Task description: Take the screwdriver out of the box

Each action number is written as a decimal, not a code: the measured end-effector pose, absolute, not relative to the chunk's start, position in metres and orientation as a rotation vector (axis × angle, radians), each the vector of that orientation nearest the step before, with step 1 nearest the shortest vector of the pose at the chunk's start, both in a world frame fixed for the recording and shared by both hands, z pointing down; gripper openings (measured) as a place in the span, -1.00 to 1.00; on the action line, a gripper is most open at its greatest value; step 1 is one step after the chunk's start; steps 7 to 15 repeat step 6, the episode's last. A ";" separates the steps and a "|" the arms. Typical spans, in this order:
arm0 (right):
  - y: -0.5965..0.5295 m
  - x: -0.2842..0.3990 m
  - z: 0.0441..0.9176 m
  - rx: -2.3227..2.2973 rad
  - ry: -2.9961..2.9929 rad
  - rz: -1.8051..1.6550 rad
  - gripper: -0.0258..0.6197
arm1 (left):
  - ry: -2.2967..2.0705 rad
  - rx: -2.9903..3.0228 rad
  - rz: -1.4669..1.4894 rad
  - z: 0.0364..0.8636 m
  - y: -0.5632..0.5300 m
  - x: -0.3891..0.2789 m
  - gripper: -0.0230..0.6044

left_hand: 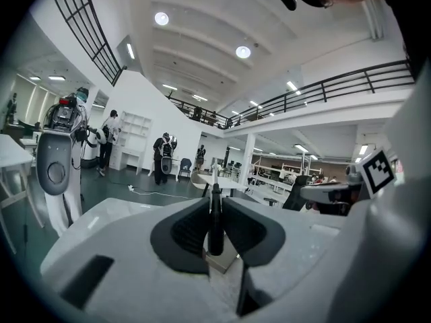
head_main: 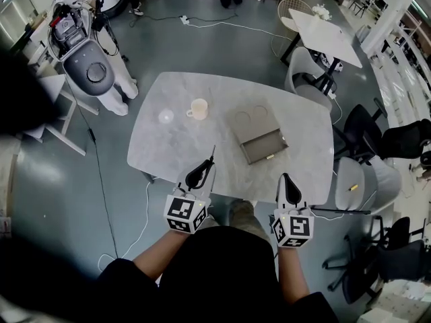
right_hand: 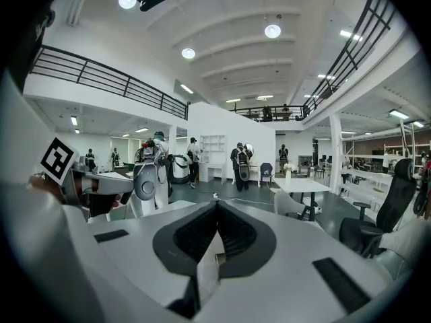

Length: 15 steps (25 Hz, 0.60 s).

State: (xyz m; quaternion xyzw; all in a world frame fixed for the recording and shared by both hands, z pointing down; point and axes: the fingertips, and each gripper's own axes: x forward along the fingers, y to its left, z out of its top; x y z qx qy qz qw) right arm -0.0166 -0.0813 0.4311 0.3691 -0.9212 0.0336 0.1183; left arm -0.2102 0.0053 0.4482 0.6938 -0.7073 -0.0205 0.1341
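Observation:
In the head view my left gripper (head_main: pixel 205 167) hovers over the near edge of the grey table (head_main: pixel 175 147). It is shut on the screwdriver (head_main: pixel 211 156), whose thin shaft sticks out past the fingertips. The left gripper view shows the black handle of the screwdriver (left_hand: pixel 215 224) clamped between the pads. The open grey box (head_main: pixel 260 137) lies on the table farther off, to the right of this gripper. My right gripper (head_main: pixel 286 179) hangs at the near table edge below the box. Its jaws are shut with nothing between them, as the right gripper view (right_hand: pixel 215 207) confirms.
A cream cup (head_main: pixel 198 108) and a small clear round object (head_main: pixel 166 116) stand on the table's left half. A white robot (head_main: pixel 87 52) stands on the floor at the back left. Chairs (head_main: pixel 357 180) and a white table (head_main: pixel 323 36) are to the right. A cable (head_main: pixel 101 180) crosses the floor.

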 end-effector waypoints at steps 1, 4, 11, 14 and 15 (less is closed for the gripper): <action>-0.082 -0.019 0.431 1.076 -2.695 0.099 -0.91 | -2.051 2.016 -0.053 0.448 0.003 -0.211 -0.72; -0.085 -0.023 0.431 1.069 -2.694 0.103 -0.91 | -2.056 2.037 -0.030 0.443 -0.003 -0.211 -0.72; -0.087 -0.026 0.431 1.067 -2.693 0.108 -0.91 | -2.050 2.046 -0.029 0.440 -0.007 -0.211 -0.72; -0.087 -0.026 0.431 1.067 -2.693 0.108 -0.91 | -2.050 2.046 -0.029 0.440 -0.007 -0.211 -0.72; -0.087 -0.026 0.431 1.067 -2.693 0.108 -0.91 | -2.050 2.046 -0.029 0.440 -0.007 -0.211 -0.72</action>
